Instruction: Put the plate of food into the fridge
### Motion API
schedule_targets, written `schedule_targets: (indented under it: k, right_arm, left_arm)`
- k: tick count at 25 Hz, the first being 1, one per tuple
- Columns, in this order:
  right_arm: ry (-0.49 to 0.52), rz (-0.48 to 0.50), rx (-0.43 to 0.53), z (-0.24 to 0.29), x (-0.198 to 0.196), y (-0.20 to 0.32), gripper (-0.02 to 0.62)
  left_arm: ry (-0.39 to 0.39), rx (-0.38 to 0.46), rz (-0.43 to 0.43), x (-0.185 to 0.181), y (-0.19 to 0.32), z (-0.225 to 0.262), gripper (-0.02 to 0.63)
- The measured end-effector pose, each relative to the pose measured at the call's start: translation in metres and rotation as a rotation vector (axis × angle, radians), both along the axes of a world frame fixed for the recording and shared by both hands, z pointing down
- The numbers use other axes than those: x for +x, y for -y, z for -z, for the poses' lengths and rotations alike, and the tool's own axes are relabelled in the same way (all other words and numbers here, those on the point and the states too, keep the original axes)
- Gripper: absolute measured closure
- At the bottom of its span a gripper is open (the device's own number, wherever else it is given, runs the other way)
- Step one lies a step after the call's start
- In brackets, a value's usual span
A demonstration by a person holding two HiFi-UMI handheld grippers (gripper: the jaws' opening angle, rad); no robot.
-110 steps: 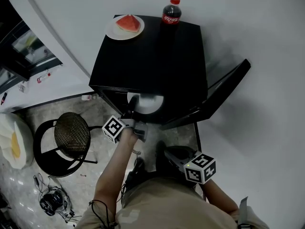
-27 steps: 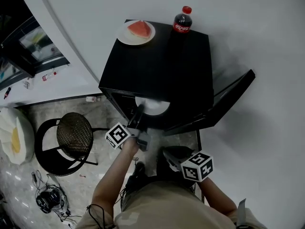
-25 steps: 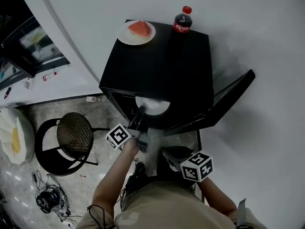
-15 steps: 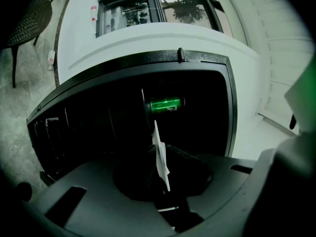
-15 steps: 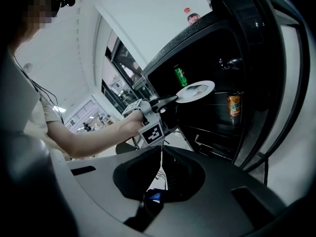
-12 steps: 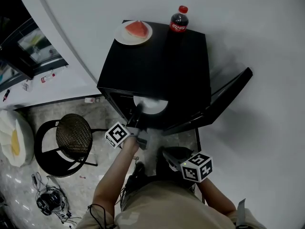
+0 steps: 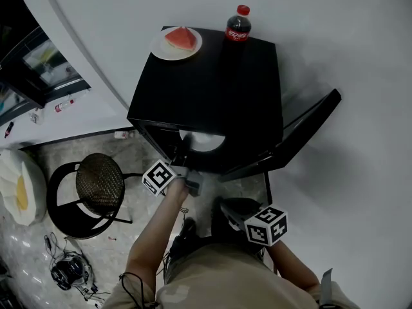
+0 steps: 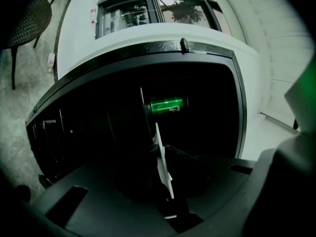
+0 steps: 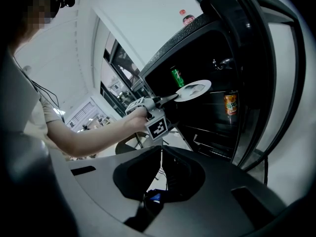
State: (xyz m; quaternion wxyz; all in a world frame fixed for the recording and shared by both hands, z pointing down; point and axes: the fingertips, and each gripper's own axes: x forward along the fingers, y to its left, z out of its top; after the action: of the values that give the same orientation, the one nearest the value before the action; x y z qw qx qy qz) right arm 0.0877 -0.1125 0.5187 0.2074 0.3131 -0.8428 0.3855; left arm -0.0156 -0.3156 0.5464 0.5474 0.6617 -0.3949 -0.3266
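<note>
Left gripper (image 7: 183, 148) freshly closed on plate (image 7: 209, 141) rim

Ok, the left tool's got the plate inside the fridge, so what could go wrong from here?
The left tool has just been closing on the rim of the white plate, gripping one edge only, so the plate could tilt or slip. A green can stands beyond the plate; pushing further in might knock it.

L tool (image 7: 182, 150) level, jaws just closing on plate (image 7: 206, 140); R tool (image 7: 221, 206) shut, angled down.
</note>
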Motion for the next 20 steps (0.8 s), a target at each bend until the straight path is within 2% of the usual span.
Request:
schedule_targets:
  k: [5,7,9,17,20]
  right_arm:
    - [0.000,0.004,-0.004,-0.001,0.002,-0.001,0.572]
    - [0.000,0.002,-0.004,0.000,0.003,0.000,0.572]
    - [0.003,0.001,-0.004,0.000,0.003,0.001,0.572]
    - [0.003,0.018,-0.002,0.000,-0.007,0.000,0.572]
    - [-0.001,0.012,-0.001,-0.001,-0.006,-0.001,0.572]
  left_arm:
    - [0.000,0.030,0.003,-0.001,0.003,0.006,0.549]
    - [0.008,0.033,0.007,-0.005,-0.001,0.006,0.495]
    - [0.009,0.025,0.006,-0.009,-0.009,0.002,0.491]
    - [0.009,0.004,-0.039,0.003,-0.028,-0.005,0.497]
    - [-0.002,0.030,-0.046,0.006,-0.025,0.001,0.543]
